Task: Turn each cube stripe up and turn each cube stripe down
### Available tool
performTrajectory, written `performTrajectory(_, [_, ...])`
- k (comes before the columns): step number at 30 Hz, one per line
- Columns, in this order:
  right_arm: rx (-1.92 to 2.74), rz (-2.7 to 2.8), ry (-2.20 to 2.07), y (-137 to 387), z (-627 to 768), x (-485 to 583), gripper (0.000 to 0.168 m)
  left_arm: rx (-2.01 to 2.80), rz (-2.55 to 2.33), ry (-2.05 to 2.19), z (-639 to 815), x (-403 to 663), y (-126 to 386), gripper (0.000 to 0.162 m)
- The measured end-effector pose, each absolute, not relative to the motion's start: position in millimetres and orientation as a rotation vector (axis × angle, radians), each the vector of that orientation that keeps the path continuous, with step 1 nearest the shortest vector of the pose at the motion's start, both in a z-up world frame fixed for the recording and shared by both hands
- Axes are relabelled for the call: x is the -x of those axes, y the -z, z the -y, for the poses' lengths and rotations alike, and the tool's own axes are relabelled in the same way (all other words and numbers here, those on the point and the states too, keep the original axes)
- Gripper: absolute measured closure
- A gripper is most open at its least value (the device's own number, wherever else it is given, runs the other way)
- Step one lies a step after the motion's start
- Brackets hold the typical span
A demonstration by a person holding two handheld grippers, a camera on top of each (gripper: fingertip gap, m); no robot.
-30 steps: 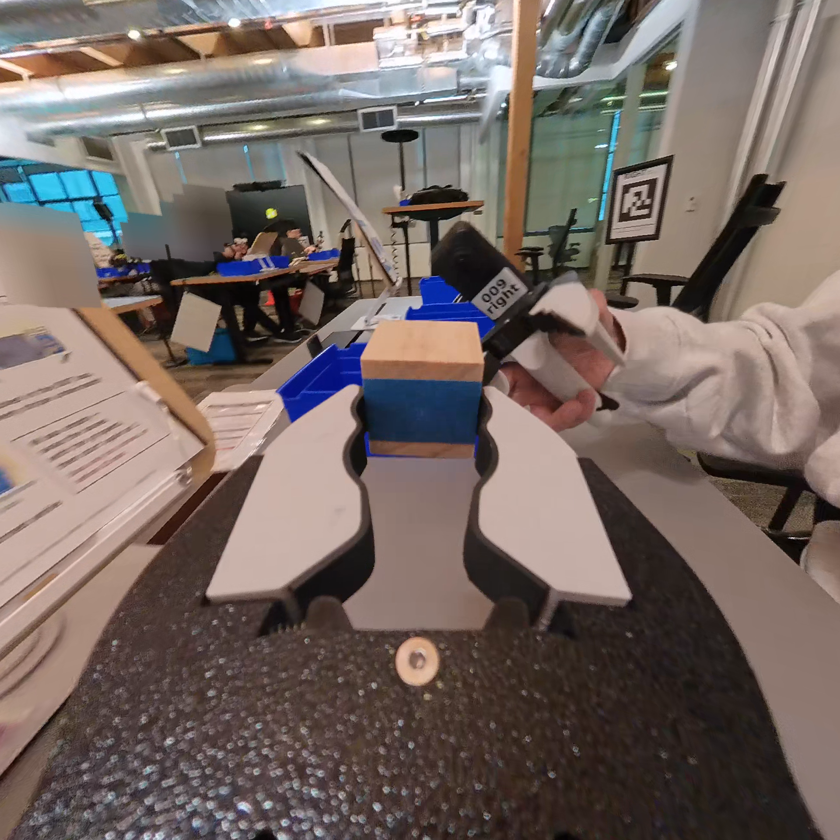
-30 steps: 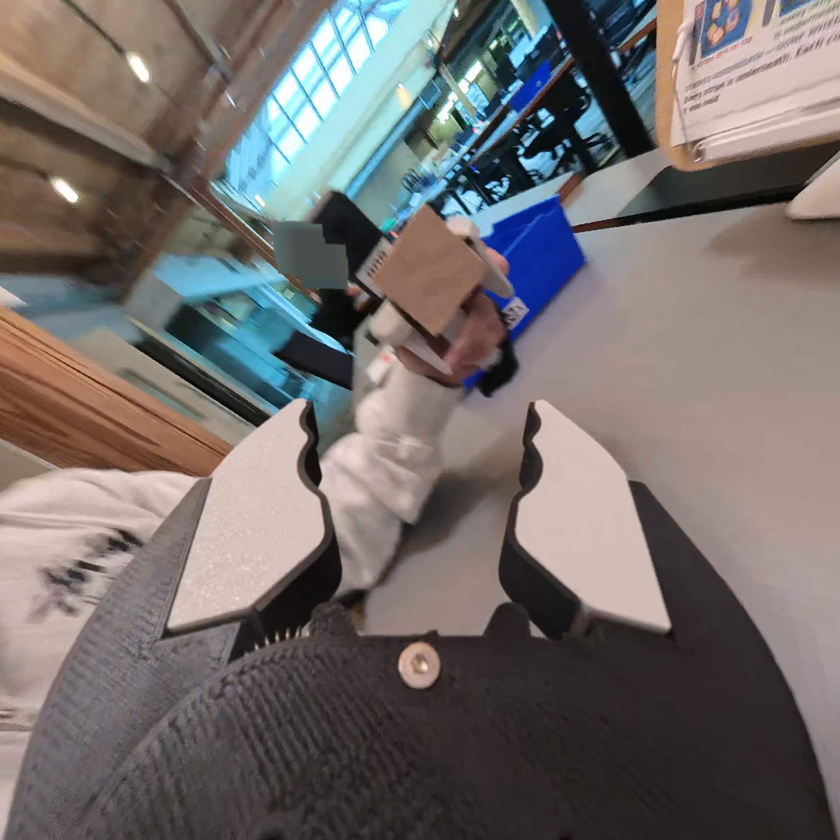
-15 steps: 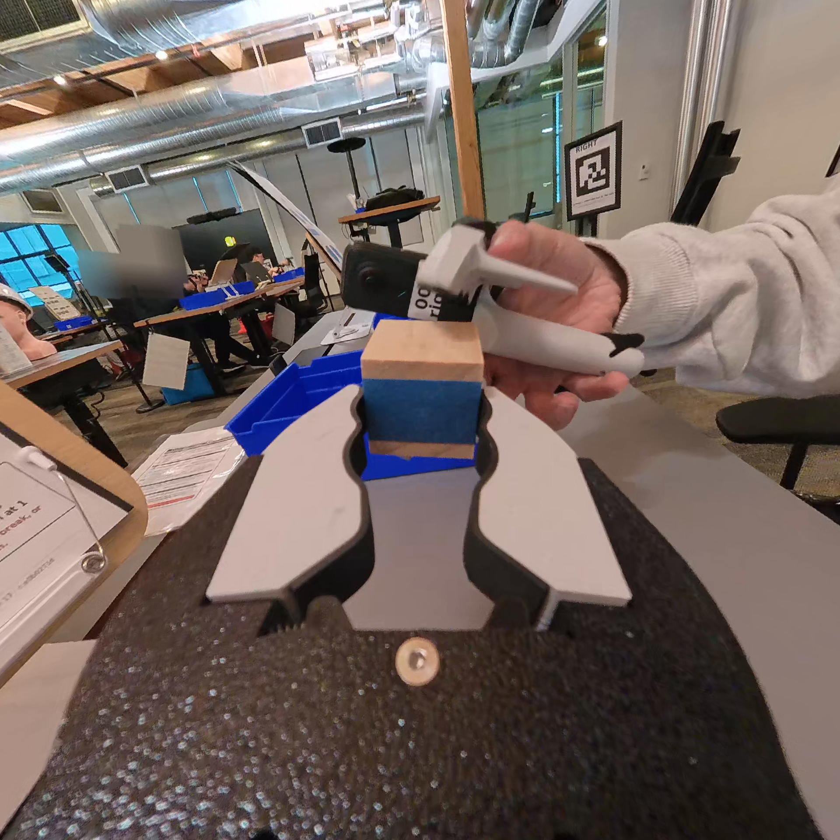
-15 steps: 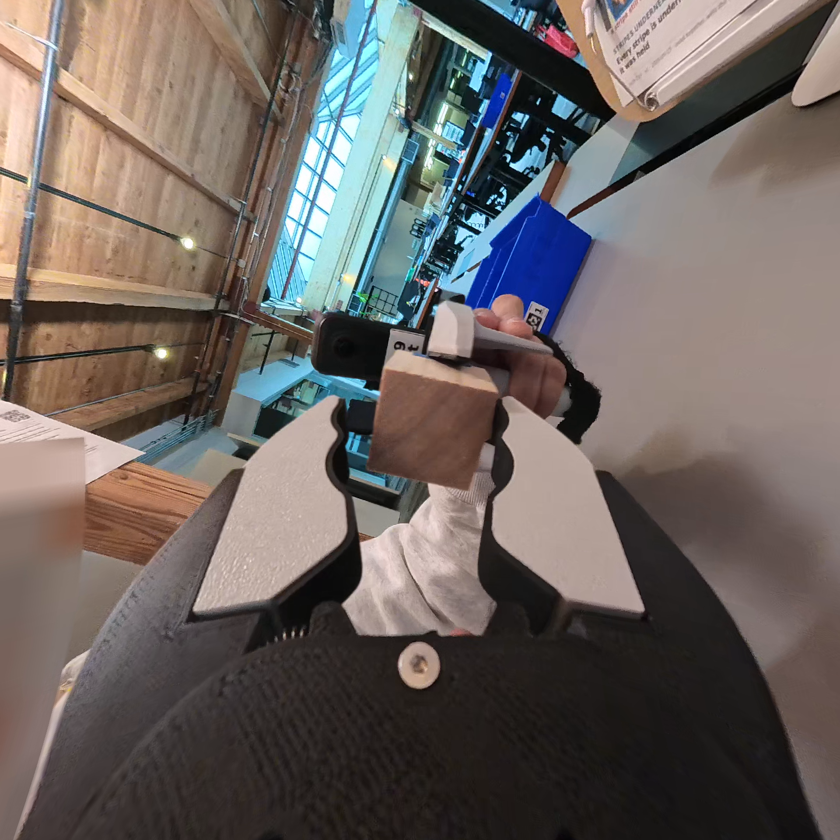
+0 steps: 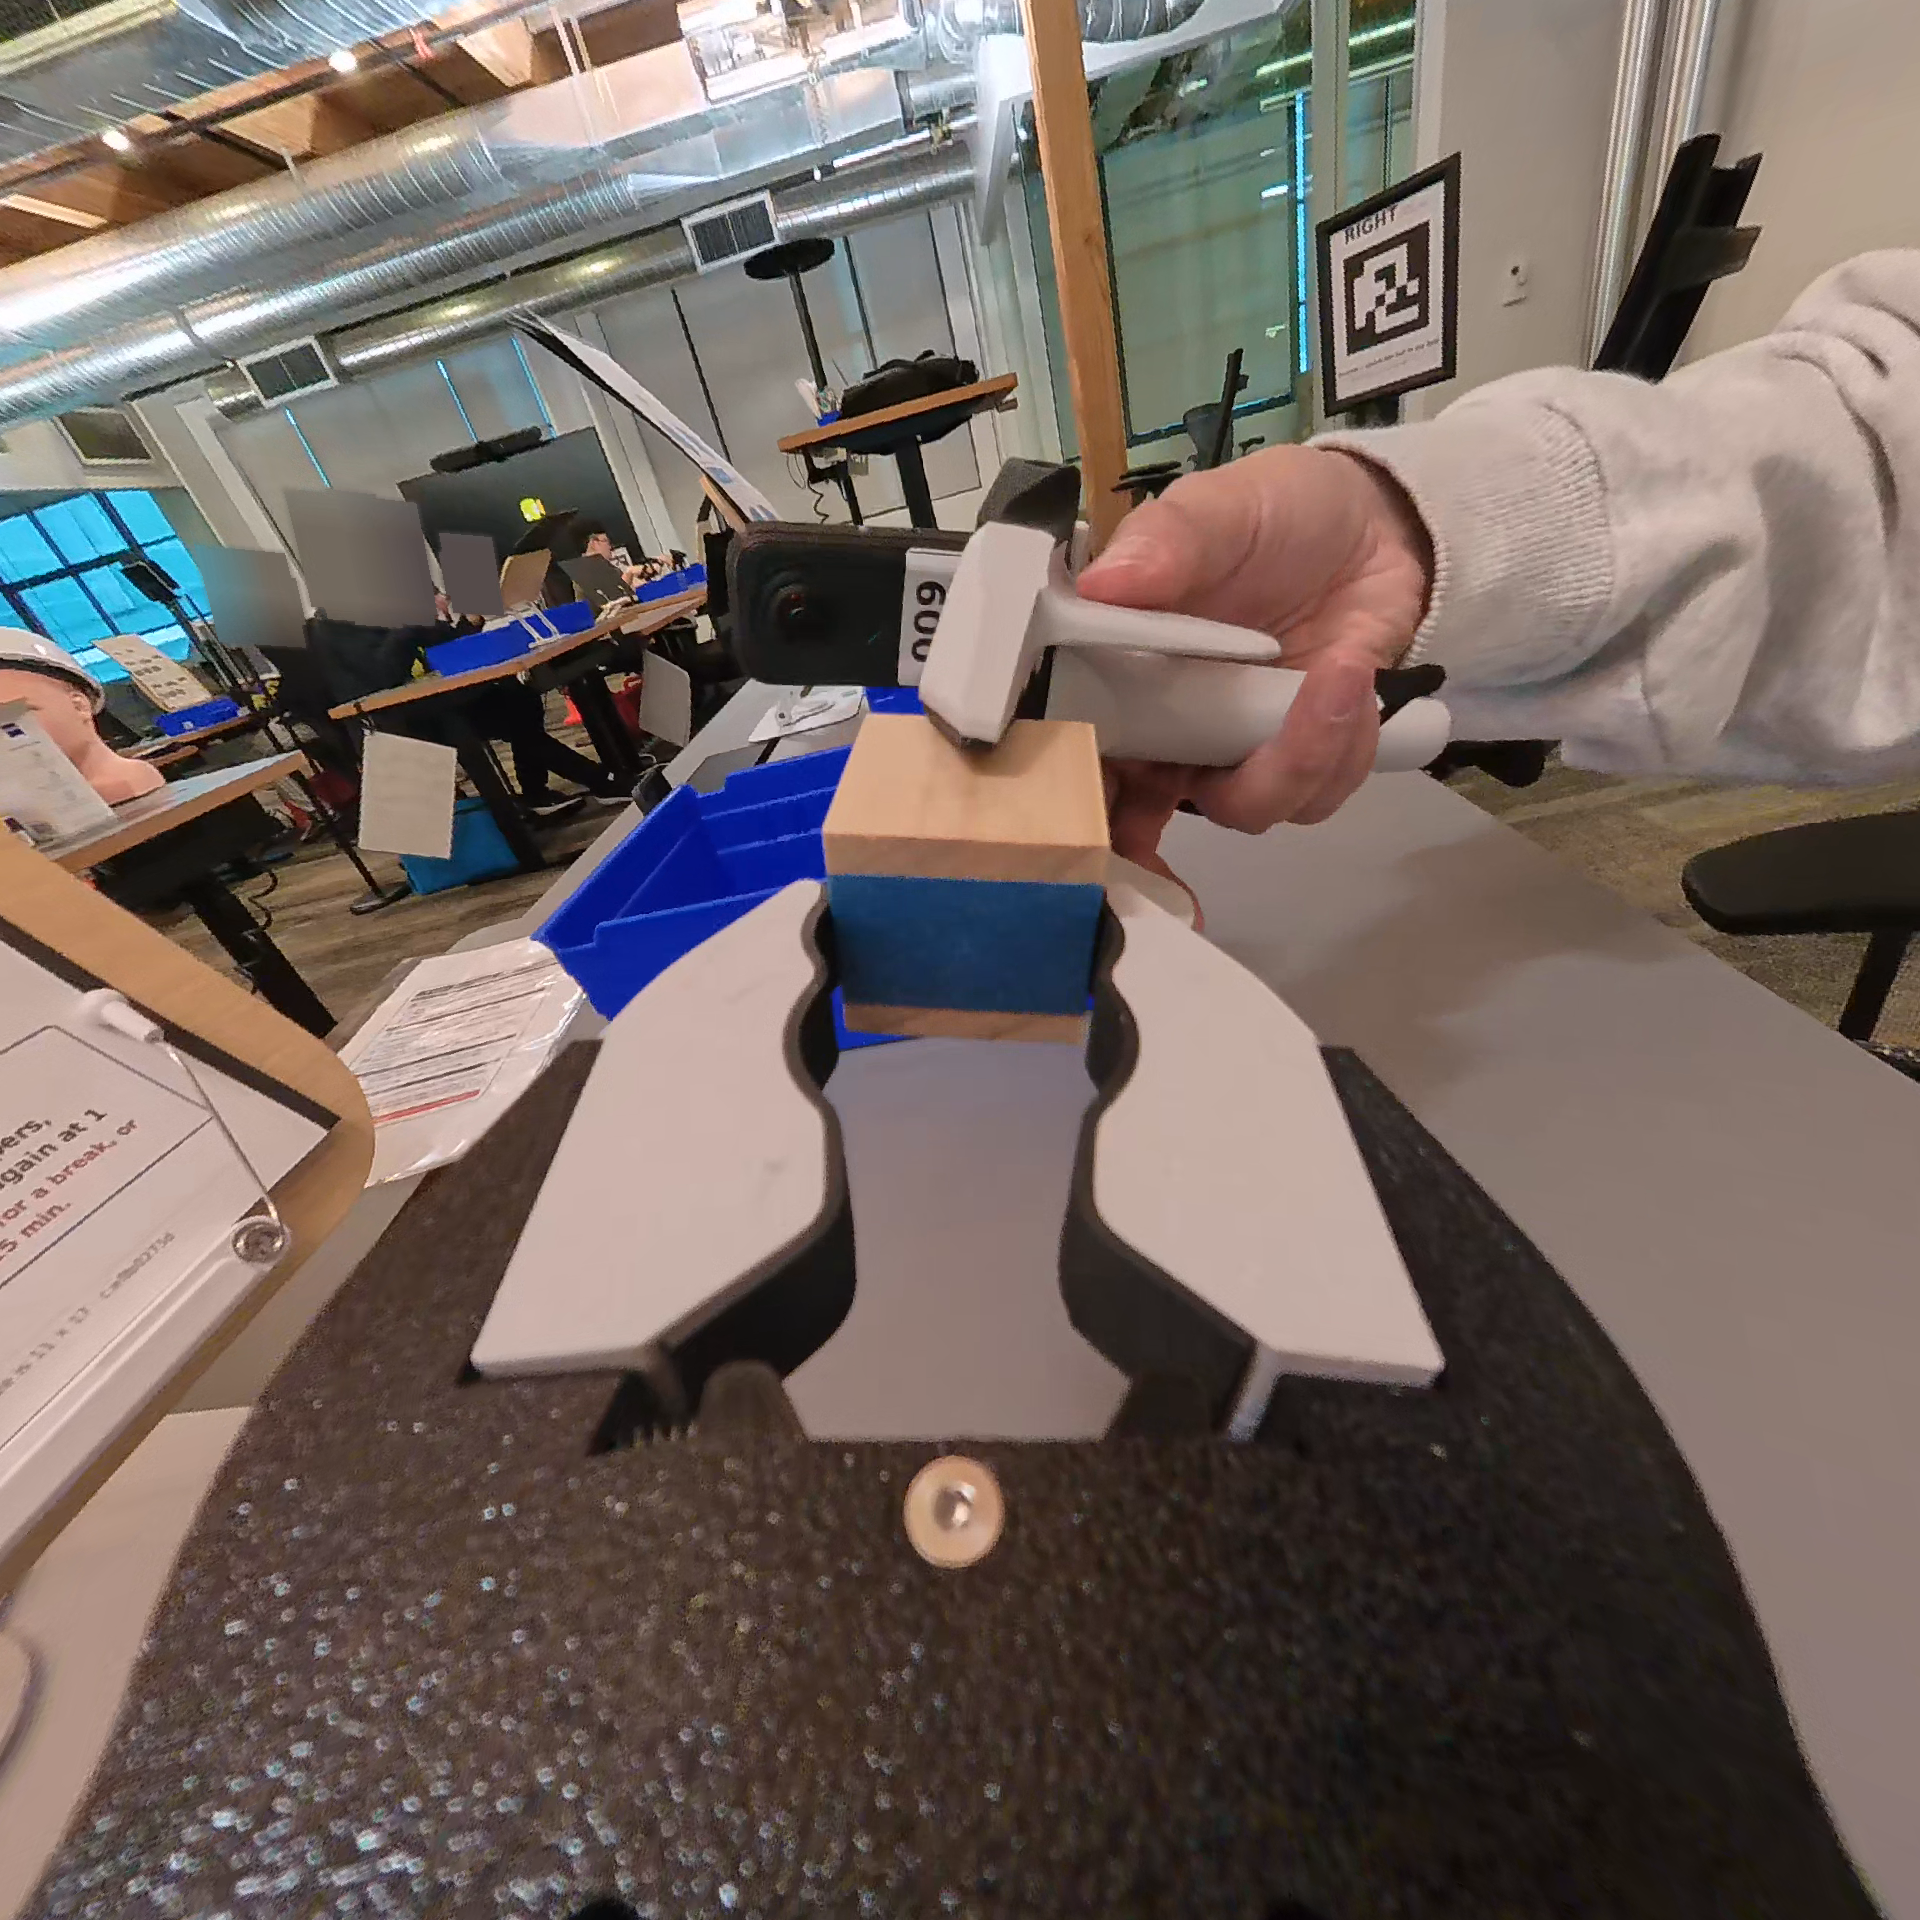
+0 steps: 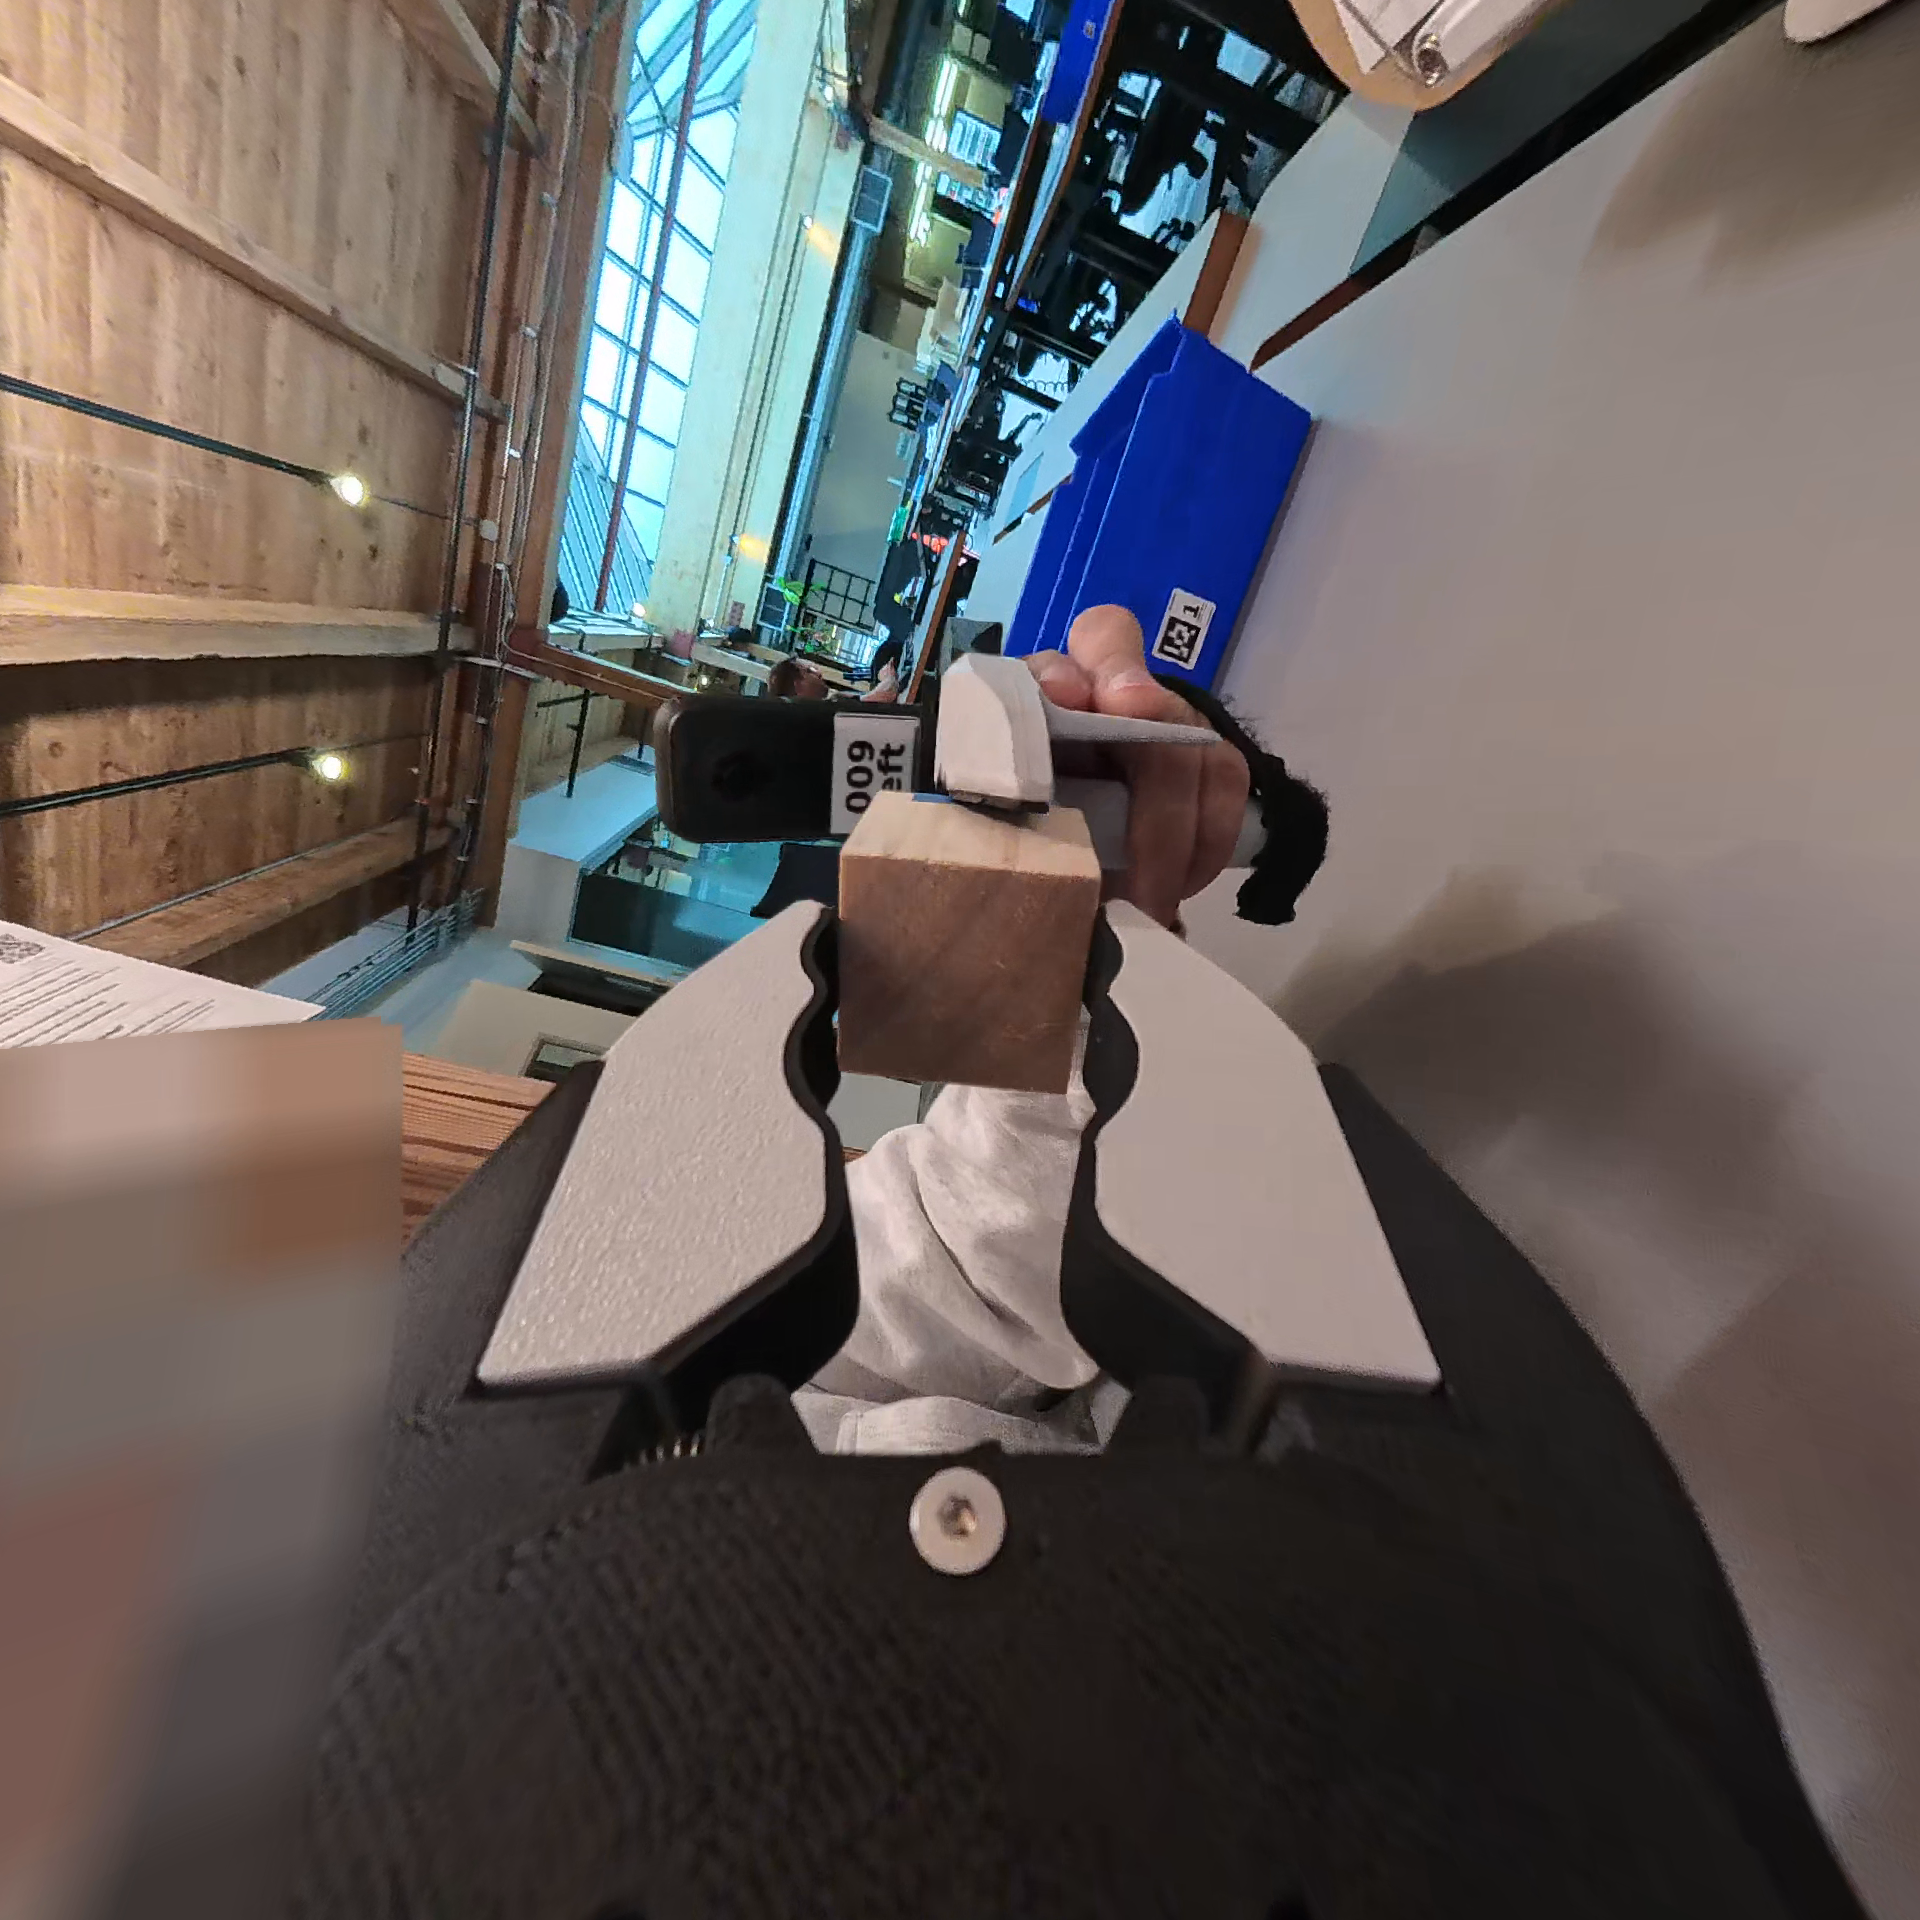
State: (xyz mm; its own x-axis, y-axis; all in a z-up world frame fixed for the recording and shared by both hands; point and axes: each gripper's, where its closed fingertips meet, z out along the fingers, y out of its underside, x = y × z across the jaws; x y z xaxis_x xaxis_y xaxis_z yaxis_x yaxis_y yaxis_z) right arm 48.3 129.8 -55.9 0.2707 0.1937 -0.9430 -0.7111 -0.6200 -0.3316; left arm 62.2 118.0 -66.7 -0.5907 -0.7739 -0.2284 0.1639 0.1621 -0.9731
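Note:
A wooden cube with a blue stripe is held in the air above the grey table. My left gripper is shut on its two sides, with the blue stripe facing this camera. My right gripper comes in from the right, and its upper finger lies on the cube's top face. The lower finger is hidden. In the right wrist view my right gripper is shut on the cube, whose plain wood face is toward the camera. One of the left gripper's fingers presses on the face that points up in this picture.
Blue plastic bins stand on the table behind the cube and also show in the right wrist view. A wooden board with printed sheets stands at the left, with a loose paper beside it. A black chair is at the right.
My right gripper was open and apart from the cube. It has swung in and shut on the cube, which my left gripper keeps holding.

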Motion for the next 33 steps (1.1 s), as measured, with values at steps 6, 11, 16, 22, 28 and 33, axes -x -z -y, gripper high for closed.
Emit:
performTrajectory(6, [1.785,-0.435,-1.437,51.2,-126.1,-53.8,0.123,0.636,-1.613,1.564,-114.2,-63.8,59.8,0.11])
performTrajectory(11, [1.827,-0.429,-1.279,23.7,-118.0,-102.5,0.123,0.706,-1.569,1.513,-122.2,-65.1,50.4,0.078])
performTrajectory(16, [2.178,-0.416,-0.64,22.5,-93.3,-217.1,0.122,0.734,-1.603,1.441,-125.9,-65.1,53.1,0.078])
performTrajectory(22, [2.581,-0.573,-0.104,66.2,-40.1,-338.6,0.122,0.764,-1.68,1.311,-129.6,-67.5,64.2,0.082])
performTrajectory(28, [2.763,-0.643,0.019,141.3,-42.9,-374.2,0.122,0.807,-1.675,1.284,-139.5,-67.2,67.8,0.084])
performTrajectory(33, [2.781,-0.648,0.021,182.6,-75.8,-374.3,0.122,0.833,-1.659,1.29,-147.3,-65.0,68.4,0.086])
